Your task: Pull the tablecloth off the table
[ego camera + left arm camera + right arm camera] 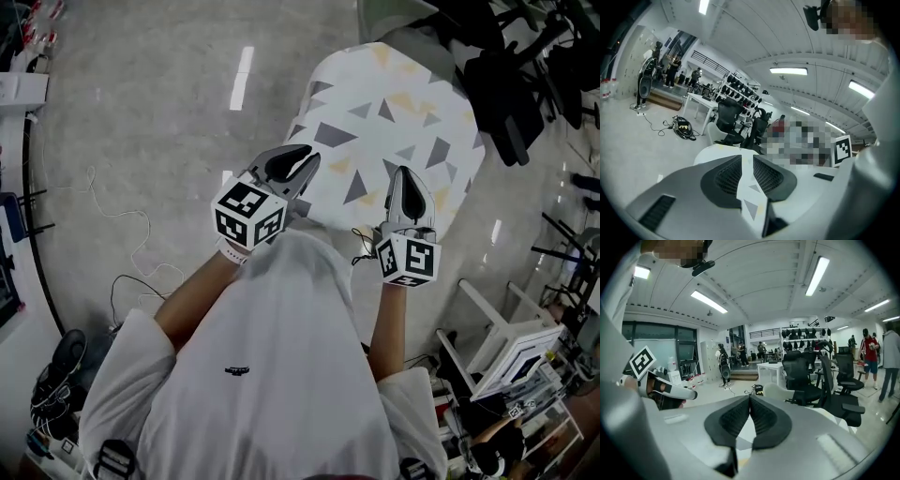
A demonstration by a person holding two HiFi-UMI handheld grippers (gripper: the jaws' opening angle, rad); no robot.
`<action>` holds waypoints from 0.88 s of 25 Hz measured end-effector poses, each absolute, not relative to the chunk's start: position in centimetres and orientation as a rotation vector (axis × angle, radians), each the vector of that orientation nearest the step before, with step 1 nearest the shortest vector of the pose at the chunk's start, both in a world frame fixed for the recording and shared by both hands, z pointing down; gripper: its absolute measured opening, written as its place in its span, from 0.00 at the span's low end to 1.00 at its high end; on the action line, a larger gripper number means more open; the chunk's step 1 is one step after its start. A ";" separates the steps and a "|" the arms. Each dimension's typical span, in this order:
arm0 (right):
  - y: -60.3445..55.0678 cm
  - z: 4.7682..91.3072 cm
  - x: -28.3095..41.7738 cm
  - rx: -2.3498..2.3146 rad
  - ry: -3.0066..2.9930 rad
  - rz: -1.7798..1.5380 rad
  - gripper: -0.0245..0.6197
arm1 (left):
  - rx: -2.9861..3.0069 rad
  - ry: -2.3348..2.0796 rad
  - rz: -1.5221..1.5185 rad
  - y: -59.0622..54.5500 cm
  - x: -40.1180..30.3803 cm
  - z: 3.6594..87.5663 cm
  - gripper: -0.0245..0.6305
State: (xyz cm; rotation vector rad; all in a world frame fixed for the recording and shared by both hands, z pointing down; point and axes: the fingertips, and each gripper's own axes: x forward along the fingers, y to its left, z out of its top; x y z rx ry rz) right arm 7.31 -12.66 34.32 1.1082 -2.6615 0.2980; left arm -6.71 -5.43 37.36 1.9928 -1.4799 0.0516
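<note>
The tablecloth, white with grey and yellow triangles, covers a small table in front of me in the head view. My left gripper is at the cloth's near left edge. In the left gripper view its jaws stand a little apart, and a strip of the cloth lies loose in the gap. My right gripper is at the near right edge. Its jaw tips meet, pinching the cloth, which shows white below them.
Black office chairs crowd the far right of the table. A white rack stands at the lower right. Thin cables trail over the grey floor on the left. People stand far off in the room.
</note>
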 end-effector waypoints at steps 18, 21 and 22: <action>-25.6 45.2 -1.0 0.697 -2.556 0.174 0.18 | 1.656 -1.389 0.166 -17.9 -13.0 59.6 0.50; -28.9 47.2 -1.7 0.588 -2.545 0.120 0.22 | 1.625 -1.370 0.185 -19.1 -12.8 62.6 0.55; -30.2 47.9 -2.0 0.570 -2.544 0.108 0.22 | 1.618 -1.364 0.193 -19.4 -12.7 63.4 0.56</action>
